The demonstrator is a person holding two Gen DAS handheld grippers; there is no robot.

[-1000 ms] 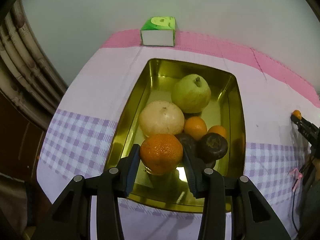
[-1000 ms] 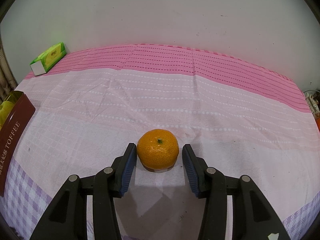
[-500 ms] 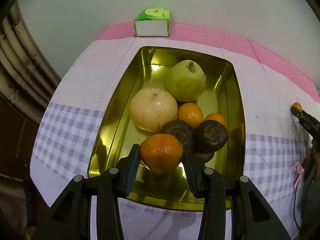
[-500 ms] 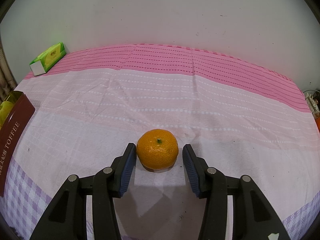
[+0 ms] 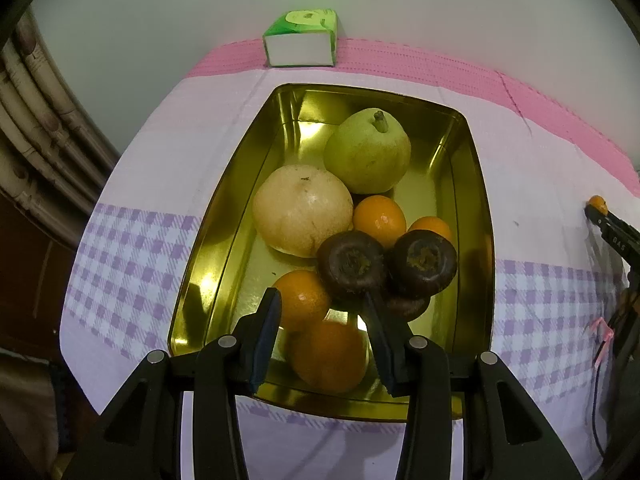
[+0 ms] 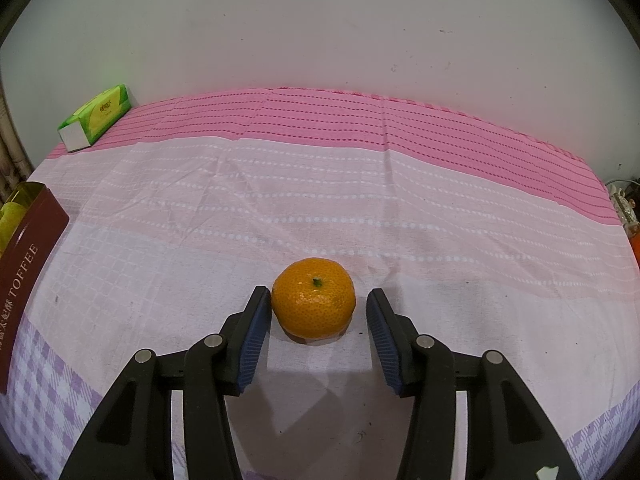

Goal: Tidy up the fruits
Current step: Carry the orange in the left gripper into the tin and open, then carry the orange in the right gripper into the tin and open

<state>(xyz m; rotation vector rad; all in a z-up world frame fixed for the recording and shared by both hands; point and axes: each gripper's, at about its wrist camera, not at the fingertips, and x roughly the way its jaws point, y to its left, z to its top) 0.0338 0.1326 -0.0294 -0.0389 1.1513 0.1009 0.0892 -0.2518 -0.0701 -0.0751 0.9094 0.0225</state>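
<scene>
You are working in what looks like a home: the tabletop (image 6: 360, 208) is covered with a soft household cloth in pink stripes, pale pink and purple check, pushed against a plain, slightly scuffed painted wall (image 6: 320, 28). A green pack of tissues (image 6: 96, 122) sits at the back edge by the wall, and a gold toffee tin (image 5: 476, 240) reused as a fruit holder carries pears, oranges and dark round fruit. At the left edge you can see bamboo-like poles (image 5: 44, 132), possibly furniture, though that is hard to tell.
</scene>
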